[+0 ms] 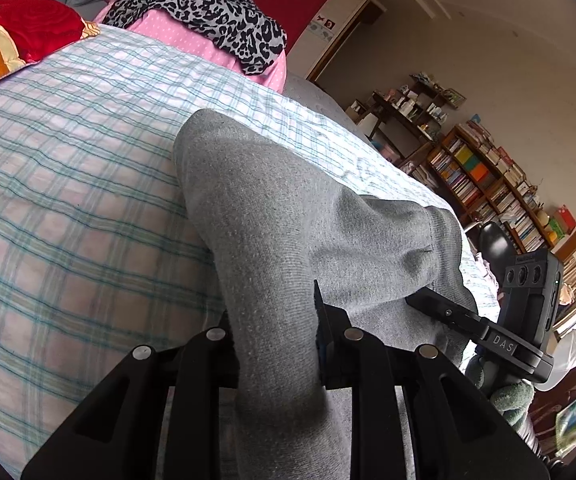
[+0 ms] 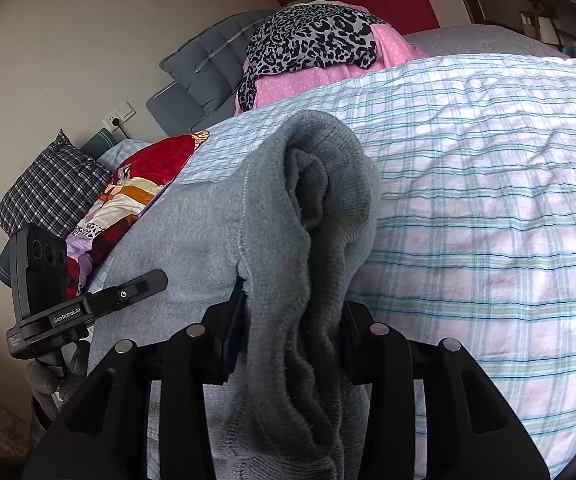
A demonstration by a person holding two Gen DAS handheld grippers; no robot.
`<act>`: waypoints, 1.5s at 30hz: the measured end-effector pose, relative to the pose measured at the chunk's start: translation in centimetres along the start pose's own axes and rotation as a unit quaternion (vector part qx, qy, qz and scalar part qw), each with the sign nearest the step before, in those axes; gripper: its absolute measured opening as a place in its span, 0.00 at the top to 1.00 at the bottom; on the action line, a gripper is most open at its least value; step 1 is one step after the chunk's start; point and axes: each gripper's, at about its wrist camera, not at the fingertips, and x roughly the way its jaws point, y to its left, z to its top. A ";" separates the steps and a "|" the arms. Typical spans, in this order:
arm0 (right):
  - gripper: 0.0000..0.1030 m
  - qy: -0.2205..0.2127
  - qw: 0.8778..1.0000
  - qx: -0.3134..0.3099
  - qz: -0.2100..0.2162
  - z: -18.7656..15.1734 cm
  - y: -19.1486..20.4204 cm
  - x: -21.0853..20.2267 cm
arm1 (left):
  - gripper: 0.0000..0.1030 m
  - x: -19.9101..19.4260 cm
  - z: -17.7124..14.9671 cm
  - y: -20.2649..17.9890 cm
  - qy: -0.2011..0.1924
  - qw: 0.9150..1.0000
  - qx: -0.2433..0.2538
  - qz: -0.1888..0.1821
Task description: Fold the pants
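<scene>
The grey sweatpants [image 1: 271,208] lie on the plaid bed sheet [image 1: 67,184]. My left gripper [image 1: 277,328] is shut on a bunched fold of the grey fabric, which rises between its fingers. My right gripper [image 2: 294,316] is shut on the ribbed waistband end of the pants [image 2: 320,184], whose opening faces the camera. The right gripper also shows at the right of the left wrist view [image 1: 448,312], and the left gripper at the left of the right wrist view [image 2: 127,292], both at the pants' near edge.
A leopard-print garment [image 1: 207,8] lies on a pink cloth [image 1: 175,28] at the bed's far end. A red and orange quilt [image 1: 19,36] and a checked pillow [image 2: 51,184] lie at the side. Bookshelves [image 1: 484,184] stand beyond the bed.
</scene>
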 end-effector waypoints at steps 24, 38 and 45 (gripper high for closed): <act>0.39 -0.019 0.998 -0.009 -0.054 -1.2 -0.6 -0.2 | 0.40 -0.7 -1.9 -0.6 -0.048 0.993 0.012 0.109; 0.31 -0.041 0.983 -0.090 -0.154 -6.0 2.9 -5.6 | 0.30 -5.0 -6.4 -5.6 -0.107 0.963 0.105 0.222; 0.27 0.034 0.979 -0.081 -0.183 -7.2 1.6 -3.5 | 0.30 -3.6 -10.3 -8.0 -0.047 0.953 0.176 0.241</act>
